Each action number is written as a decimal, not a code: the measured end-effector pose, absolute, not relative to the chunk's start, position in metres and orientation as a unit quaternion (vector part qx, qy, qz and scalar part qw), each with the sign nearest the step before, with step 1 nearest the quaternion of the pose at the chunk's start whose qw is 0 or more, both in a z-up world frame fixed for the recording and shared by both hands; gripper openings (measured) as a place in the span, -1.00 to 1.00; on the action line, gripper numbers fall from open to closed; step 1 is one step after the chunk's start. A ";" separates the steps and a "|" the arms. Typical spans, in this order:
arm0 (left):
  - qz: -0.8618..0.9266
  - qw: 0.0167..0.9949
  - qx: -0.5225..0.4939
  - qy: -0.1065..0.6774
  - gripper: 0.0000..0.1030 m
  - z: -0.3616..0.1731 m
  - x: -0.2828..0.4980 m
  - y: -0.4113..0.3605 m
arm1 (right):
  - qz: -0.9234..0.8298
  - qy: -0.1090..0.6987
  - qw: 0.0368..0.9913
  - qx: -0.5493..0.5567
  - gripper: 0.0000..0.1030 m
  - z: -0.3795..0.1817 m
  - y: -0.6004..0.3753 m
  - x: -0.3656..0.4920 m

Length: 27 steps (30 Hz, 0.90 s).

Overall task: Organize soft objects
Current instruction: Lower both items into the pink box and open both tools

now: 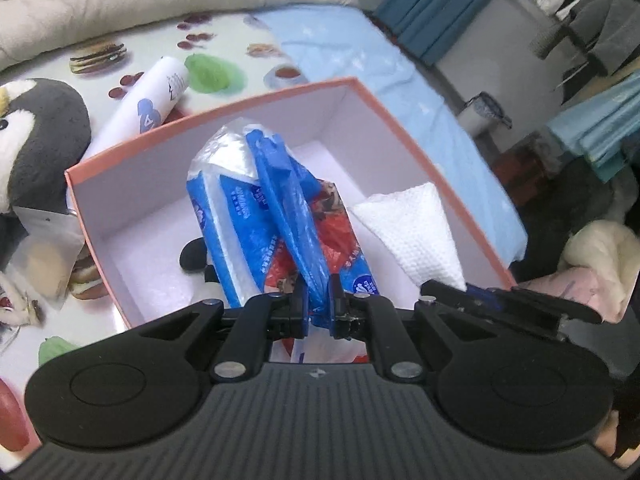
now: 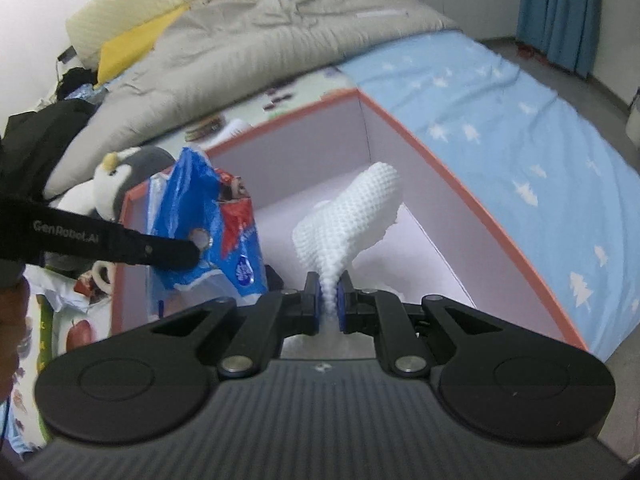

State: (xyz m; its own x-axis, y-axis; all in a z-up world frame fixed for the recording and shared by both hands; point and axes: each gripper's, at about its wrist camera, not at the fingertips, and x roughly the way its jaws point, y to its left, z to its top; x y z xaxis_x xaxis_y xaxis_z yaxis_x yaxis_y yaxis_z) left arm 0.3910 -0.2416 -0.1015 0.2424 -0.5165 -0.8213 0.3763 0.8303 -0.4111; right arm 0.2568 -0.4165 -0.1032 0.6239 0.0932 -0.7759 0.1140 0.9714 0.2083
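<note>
Blue plastic is what my left gripper has: its jaws are squeezed almost together on a crinkly blue tissue pack, which hangs over the open pink box. My right gripper is next to it on the right, and its jaws pinch a bumpy white cloth tight. The cloth also hangs over the inside of the box. I can see something small and black on the box floor, but I cannot tell what it is.

The box sits on a bed, on a mat with food pictures. To the right is a light blue sheet with white trees. A big grey quilt is bunched up behind. Blue curtains hang at the far right.

I count one box, one tissue pack, one white cloth, one toy penguin left of the box, and one white tube lying beside the penguin.
</note>
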 end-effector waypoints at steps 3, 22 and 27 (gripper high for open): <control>-0.282 0.785 -0.050 0.549 -0.79 -0.105 0.392 -0.245 | -0.010 0.440 0.890 0.122 -0.74 -0.109 -0.420 0.258; -0.282 0.852 0.003 0.441 -0.13 -0.067 0.331 -0.225 | -0.009 0.378 0.916 0.135 0.03 -0.094 -0.416 0.218; -0.277 0.872 0.022 0.402 -0.13 -0.061 0.304 -0.214 | -0.004 0.355 0.926 0.125 0.03 -0.087 -0.401 0.193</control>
